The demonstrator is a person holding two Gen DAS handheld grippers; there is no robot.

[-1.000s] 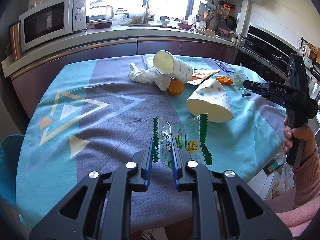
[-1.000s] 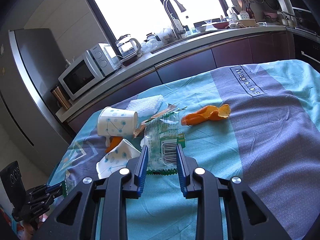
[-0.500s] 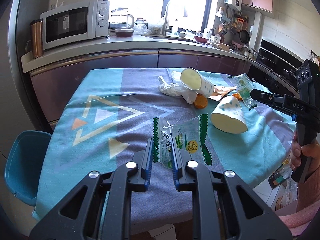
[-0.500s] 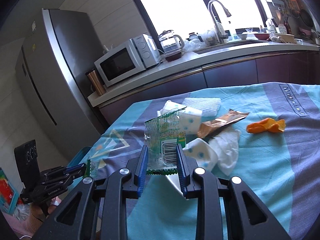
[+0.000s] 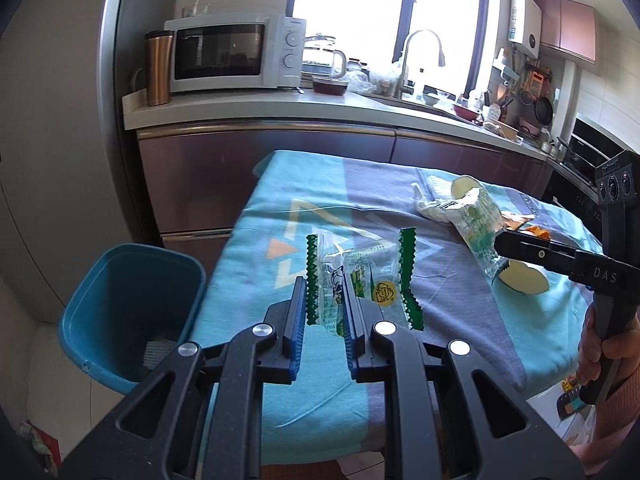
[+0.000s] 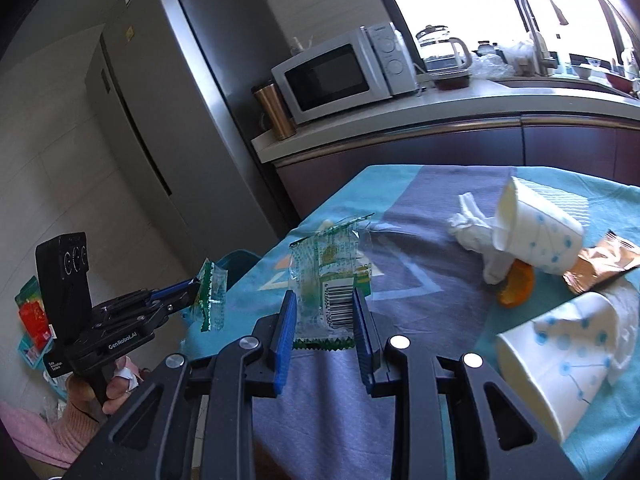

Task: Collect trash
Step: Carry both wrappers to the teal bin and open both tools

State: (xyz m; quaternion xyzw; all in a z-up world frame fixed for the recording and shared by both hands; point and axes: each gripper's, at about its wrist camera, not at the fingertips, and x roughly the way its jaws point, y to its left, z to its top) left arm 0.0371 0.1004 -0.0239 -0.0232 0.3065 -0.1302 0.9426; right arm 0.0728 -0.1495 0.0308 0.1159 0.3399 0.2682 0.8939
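Jaws of both grippers are closed on thin, light, crinkly film: the left gripper (image 5: 323, 312) holds a green-edged wrapper (image 5: 360, 280) at centre frame, the right gripper (image 6: 325, 322) a barcode wrapper (image 6: 330, 276); a firm pinch well inside the edge is judged safest.

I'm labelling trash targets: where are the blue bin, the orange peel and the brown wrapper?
blue bin (image 5: 100, 280): left wrist view, on its inner back wall.
orange peel (image 6: 517, 289): right wrist view, on its exposed curved side.
brown wrapper (image 6: 600, 266): right wrist view, mid-foil.
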